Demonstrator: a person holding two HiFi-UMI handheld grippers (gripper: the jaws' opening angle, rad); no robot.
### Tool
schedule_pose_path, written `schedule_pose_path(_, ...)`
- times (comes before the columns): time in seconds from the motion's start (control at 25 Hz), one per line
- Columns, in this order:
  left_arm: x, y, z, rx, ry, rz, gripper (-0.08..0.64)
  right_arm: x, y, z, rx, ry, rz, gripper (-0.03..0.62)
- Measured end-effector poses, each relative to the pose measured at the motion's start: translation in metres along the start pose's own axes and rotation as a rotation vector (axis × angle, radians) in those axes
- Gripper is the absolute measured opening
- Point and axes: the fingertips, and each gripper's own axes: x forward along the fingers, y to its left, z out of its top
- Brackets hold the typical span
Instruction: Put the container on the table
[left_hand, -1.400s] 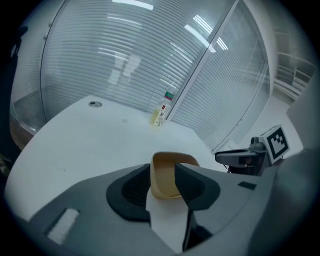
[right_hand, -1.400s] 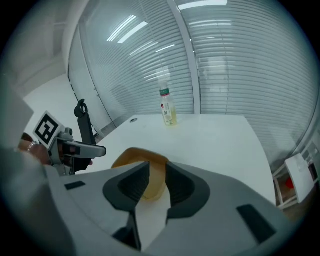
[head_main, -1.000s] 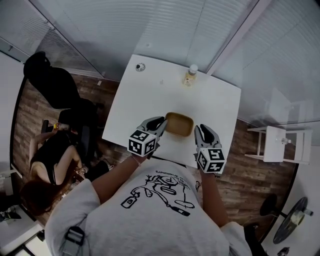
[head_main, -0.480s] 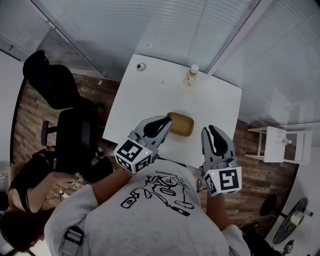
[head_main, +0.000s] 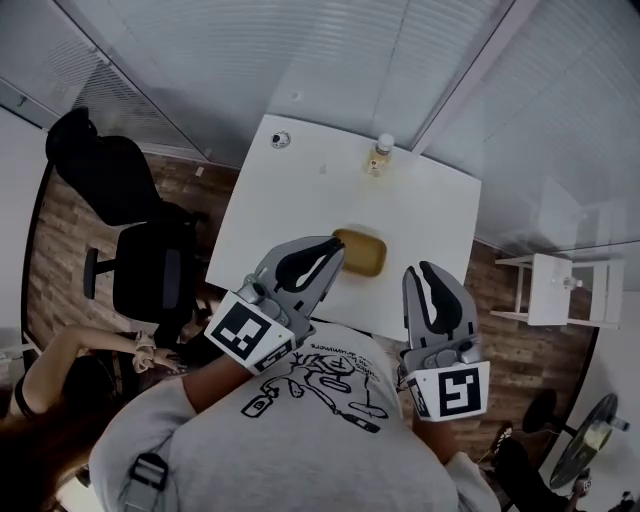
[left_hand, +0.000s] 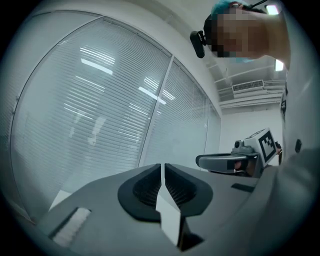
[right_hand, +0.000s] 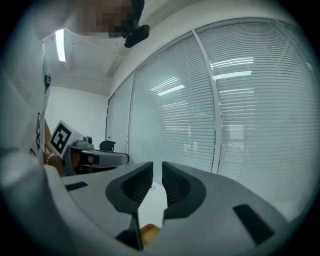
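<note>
A shallow tan container rests on the white table, near its front edge. Both grippers hang high above the table, close to my head and apart from the container. My left gripper is shut and holds nothing; in the left gripper view its jaws meet in front of the window blinds. My right gripper is to the container's right, its jaws drawn together with only a thin slit and nothing between them. A sliver of the container shows below them.
A small bottle and a small round object stand at the table's far edge. A black office chair and another person are on the left. A white side table stands at the right. Glass walls with blinds enclose the far side.
Both grippers have risen away from the table toward my head, leaving the container where it sits. The person at the left has shifted lower in the picture.
</note>
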Motion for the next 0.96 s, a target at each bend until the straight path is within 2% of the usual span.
schedule_pose_path(0.96,0.010,-0.003,-0.010,-0.052,0.034,-0.020,0.025,0.003,-0.007,-0.001,0.016,0.010,0.003,0.051)
